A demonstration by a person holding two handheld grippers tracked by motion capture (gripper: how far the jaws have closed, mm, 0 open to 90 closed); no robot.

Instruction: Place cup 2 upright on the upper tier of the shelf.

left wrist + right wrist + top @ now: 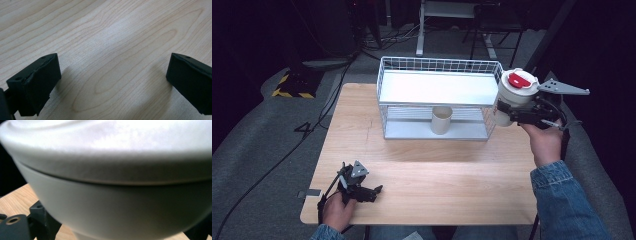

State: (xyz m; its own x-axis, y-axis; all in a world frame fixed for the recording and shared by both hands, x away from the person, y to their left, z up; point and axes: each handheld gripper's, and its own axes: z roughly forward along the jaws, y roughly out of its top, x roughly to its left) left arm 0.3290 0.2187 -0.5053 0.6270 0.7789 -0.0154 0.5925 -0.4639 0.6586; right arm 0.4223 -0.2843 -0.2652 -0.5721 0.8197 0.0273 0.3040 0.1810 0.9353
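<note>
On a light wooden table (427, 190) stands a white wire two-tier rack (438, 97), with a plain beige cylindrical cup (442, 120) upright on its lower shelf. At the rack's right end, the right gripper (507, 107) clamps a white lidded cup with a red tab on its lid (514, 95), holding it upright in the air beside the upper shelf; a blue denim sleeve (562, 200) covers that forearm. The left gripper (374, 191) rests on the table near its front left corner, well apart from the rack.
</note>
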